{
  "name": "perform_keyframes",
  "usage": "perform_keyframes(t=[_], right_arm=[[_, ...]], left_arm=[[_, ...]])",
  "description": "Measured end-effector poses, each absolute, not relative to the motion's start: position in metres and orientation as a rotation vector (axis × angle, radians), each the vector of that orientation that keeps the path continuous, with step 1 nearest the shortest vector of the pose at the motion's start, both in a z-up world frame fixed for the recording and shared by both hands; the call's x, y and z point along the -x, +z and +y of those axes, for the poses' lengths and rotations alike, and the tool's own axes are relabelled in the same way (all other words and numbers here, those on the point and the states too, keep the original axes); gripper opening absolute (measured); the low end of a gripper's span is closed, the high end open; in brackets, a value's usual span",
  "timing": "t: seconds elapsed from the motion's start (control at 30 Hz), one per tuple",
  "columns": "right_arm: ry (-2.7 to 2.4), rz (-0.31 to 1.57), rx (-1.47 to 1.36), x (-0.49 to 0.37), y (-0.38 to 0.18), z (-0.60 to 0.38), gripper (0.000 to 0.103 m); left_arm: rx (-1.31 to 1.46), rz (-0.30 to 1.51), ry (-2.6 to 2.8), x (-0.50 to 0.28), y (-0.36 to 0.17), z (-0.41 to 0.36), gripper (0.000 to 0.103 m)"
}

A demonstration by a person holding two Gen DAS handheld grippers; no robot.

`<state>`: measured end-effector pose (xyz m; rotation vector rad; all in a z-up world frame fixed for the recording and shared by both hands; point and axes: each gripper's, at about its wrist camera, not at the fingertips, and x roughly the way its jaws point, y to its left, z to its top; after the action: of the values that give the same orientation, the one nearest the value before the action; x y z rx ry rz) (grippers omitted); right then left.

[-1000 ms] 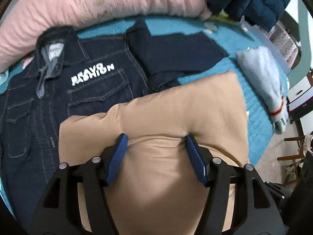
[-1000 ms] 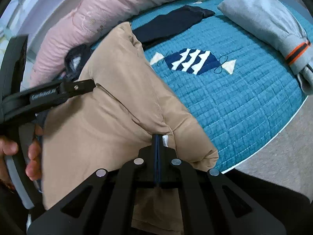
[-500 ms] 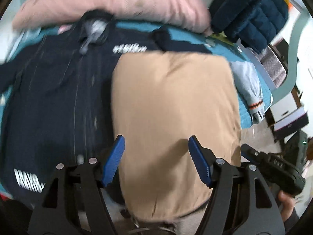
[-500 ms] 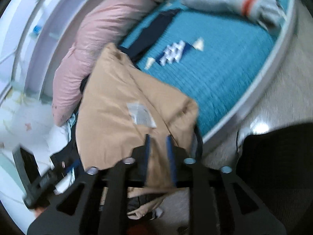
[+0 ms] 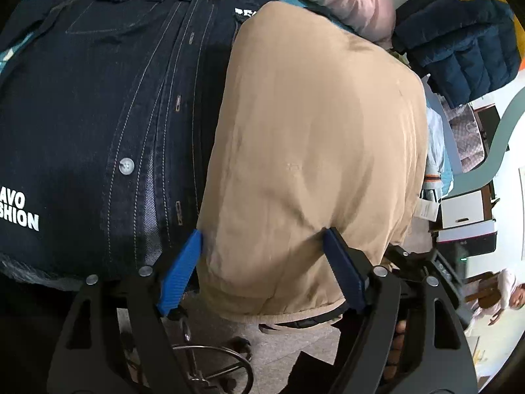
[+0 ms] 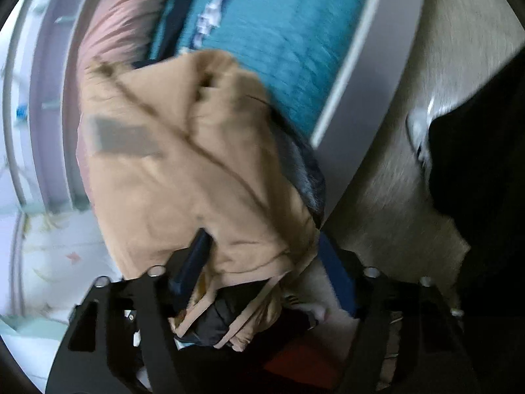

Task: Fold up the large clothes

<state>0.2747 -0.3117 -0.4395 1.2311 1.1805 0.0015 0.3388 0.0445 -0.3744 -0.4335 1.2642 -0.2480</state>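
1. Right wrist view was pretty smeared, so the tan jacket (image 6: pixel 183 164) looked mushy there and its lower hem was bunched up and hard to read.
2. Left gripper (image 5: pixel 262 262) had its jaws wide apart, the tan jacket's hem sitting between the blue pads, not pinched.
3. Right gripper (image 6: pixel 262 269) jaws were apart too, with fabric draped between them.
4. The jacket lay on the denim jacket (image 5: pixel 98 115), hem hanging off the bed (image 6: pixel 279 26) edge at 6 o'clock.
5. Navy puffer (image 5: pixel 459 42) sat at 2 o'clock, cut off by the frame.
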Motion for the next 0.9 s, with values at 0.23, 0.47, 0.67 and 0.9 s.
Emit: perform_keyframes(t=[0.23, 0.47, 0.67, 0.9], right_arm=[[0.048, 1.18, -1.381, -0.277, -0.467, -0.312, 0.079], [0.11, 1.175, -1.411, -0.287, -0.472, -0.311, 0.076], [0.176, 1.157, -1.364, -0.29, -0.454, -0.308, 0.026], [0.197, 1.088, -1.249, -0.283, -0.415, -0.329, 0.012]], left_arm=[[0.406, 1.273, -0.232, -0.341, -0.376, 0.04, 0.077], [0.404, 1.274, -0.222, -0.342, -0.378, 0.042, 0.079], [0.399, 1.287, -0.237, -0.345, -0.376, 0.047, 0.08], [0.344, 1.203, -0.3, -0.361, -0.331, 0.059, 0.08]])
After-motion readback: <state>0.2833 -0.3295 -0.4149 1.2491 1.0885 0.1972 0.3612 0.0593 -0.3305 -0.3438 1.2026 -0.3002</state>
